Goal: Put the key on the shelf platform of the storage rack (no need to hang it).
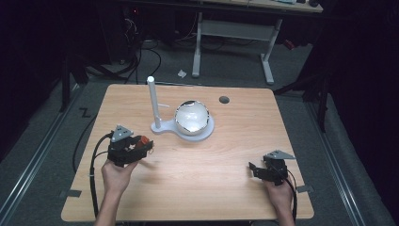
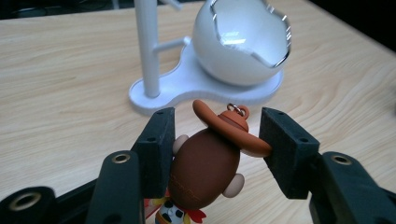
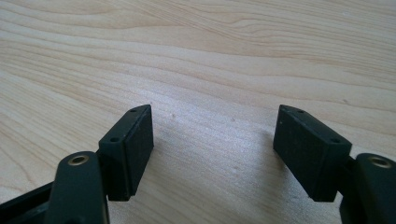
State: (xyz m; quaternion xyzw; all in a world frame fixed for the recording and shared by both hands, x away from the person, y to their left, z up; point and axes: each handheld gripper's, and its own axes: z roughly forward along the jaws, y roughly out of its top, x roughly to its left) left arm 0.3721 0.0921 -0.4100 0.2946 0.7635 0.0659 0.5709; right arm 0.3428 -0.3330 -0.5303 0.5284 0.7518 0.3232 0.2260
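Left gripper (image 2: pixel 212 140) clamped on a small cowboy figure (image 2: pixel 205 168), brown head and hat between the pads, held clear of the table (image 1: pixel 226 188), near the white stand (image 1: pixel 162 126). Figure looks light, rigid plastic or rubber; smooth round head could slip, and hat brim bears on one pad, so grip seems uneven. Metal loop (image 2: pixel 235 108) on hat probably suits the stand's peg (image 2: pixel 170 45). Eggshell-shaped bowl (image 2: pixel 243 39) on stand appears empty, interior partly glared. Right gripper (image 3: pixel 212 144) jaws apart, nothing between, low over table.
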